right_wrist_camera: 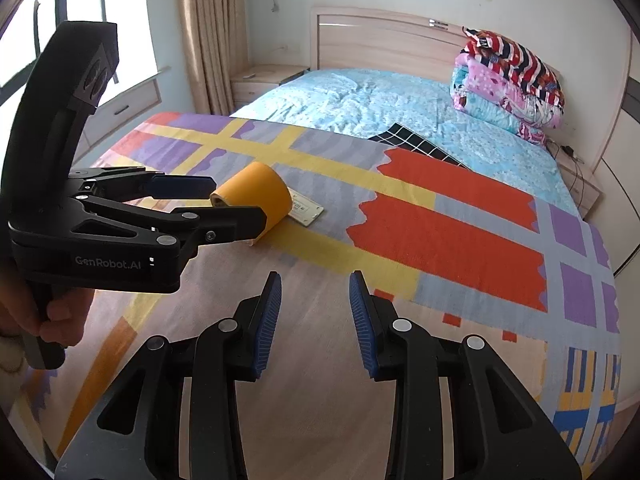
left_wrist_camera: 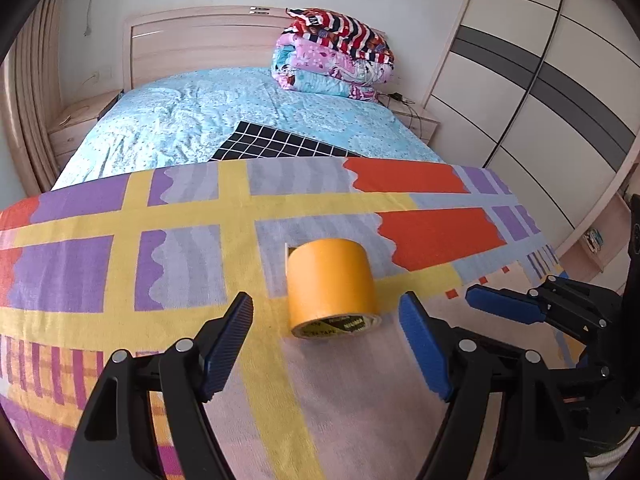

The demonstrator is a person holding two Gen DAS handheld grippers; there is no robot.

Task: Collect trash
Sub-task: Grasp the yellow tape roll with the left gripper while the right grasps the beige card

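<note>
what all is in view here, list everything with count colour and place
tape roll: 1, orange, lying on its side on the patterned blanket, ahead of the left tool
card: 1, pale, flat beside the roll
patterned blanket: 1, yellow, purple, red, grey, across the bed's foot
checked cloth: 1, black with white lines, partly under the blanket
bed sheet: 1, light blue
folded quilts: 1 stack, pink, blue, striped, by the headboard
left tool: 1, black, blue pads, open
right tool: 1, same, open, empty
</note>
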